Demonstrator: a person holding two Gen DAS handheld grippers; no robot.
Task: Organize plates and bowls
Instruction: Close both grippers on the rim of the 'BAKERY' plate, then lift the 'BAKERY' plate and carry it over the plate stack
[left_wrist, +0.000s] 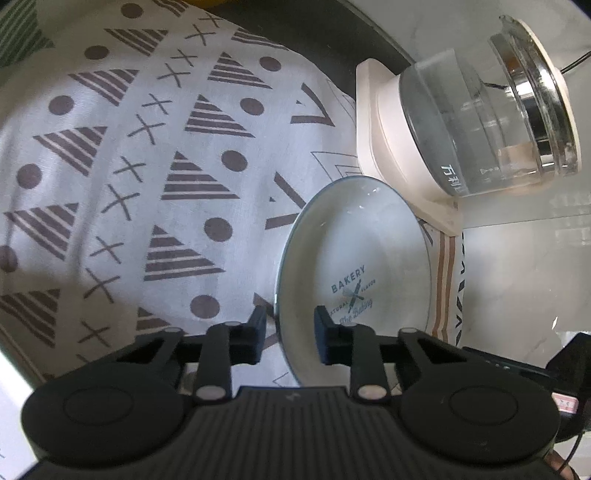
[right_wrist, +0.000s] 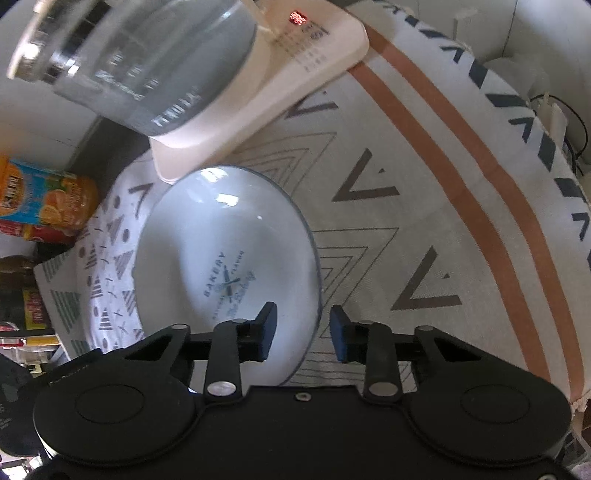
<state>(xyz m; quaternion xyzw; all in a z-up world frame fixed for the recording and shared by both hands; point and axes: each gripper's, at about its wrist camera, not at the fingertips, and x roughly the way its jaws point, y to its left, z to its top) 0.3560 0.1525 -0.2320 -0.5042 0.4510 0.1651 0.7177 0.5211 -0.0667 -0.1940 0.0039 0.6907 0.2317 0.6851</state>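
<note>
A white bowl (left_wrist: 354, 273) (printed "BAKERY" inside) sits on a patterned cloth (left_wrist: 122, 166), just beside a glass kettle (left_wrist: 480, 125) on its cream base. The left gripper (left_wrist: 290, 332) and right gripper (right_wrist: 302, 332) each straddle the bowl's rim at opposite sides, fingers spread, not gripping.

Plate (left_wrist: 354, 266) centre: "BAKERY", "The Baking", part-legible "NATURAL FLAVOR". Kettle (left_wrist: 480, 122) glass: Chinese characters "万利". Kettle base (right_wrist: 310, 40): red display, unreadable.

kettle (right_wrist: 140, 62): we see its top cut off, blurred | plate (right_wrist: 225, 266): near rim hidden behind our right gripper (right_wrist: 303, 332)
</note>
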